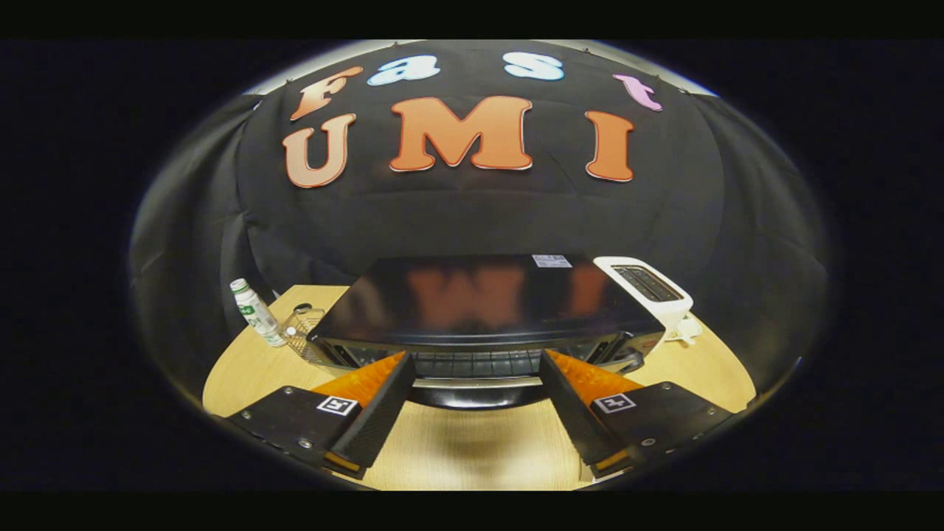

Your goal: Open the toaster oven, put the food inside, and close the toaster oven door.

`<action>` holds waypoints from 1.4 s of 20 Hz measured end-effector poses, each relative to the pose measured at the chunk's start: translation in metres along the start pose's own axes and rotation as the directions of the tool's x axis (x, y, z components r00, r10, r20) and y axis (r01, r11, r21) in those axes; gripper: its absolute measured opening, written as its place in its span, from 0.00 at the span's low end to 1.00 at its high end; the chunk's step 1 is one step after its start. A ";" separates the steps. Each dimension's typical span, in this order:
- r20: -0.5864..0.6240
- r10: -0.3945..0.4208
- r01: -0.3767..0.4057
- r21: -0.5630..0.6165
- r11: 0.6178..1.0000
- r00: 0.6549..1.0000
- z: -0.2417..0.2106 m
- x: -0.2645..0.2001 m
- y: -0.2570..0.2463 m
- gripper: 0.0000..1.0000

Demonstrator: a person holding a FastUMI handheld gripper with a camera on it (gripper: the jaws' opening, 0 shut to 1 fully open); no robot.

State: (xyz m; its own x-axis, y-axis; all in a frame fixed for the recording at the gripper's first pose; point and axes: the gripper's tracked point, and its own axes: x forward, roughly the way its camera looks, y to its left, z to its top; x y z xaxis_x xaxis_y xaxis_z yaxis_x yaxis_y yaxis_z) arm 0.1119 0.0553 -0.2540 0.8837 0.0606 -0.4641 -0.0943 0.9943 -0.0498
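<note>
In the gripper view, the gripper has its two fingers spread wide, and nothing is held between them; the left finger and the right finger point forward at about 11 and 1 o'clock over a light wooden table. Just ahead of the fingertips, at 12 o'clock, stands the toaster oven, a wide black box with a glossy top that mirrors the wall behind it. A small white sticker sits on the far part of this top, toward 1 o'clock. The front of the oven faces the gripper, and between the two fingertips I can see a grill of dark bars, with a pale metal bar and a dark rounded edge under it. If the door is open or closed, I cannot tell from this angle. At about 2 o'clock from the fingers, just beside the right end of the oven, stands a white slot toaster with its slots facing up. At about 10 o'clock, near the left end of the oven, there is a small wire basket, and beside it a plastic bottle with a white cap is tilted to the left. Behind everything hangs the black cloth wall.
</note>
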 end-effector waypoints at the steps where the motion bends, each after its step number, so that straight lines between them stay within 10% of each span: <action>1: -0.001 0.000 0.000 0.002 1.000 1.000 -0.005 -0.005 -0.001 1.00; 13: -0.275 -0.040 0.045 0.012 0.999 0.961 -0.163 -0.034 -0.006 1.00; 28: -0.254 -0.034 0.053 0.068 0.996 0.967 -0.162 -0.038 -0.008 1.00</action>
State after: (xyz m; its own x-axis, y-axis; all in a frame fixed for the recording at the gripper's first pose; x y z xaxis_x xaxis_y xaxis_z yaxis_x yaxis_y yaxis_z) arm 0.0048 0.0308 -0.3789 0.7408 0.0024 -0.6718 -0.0161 0.9998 -0.0143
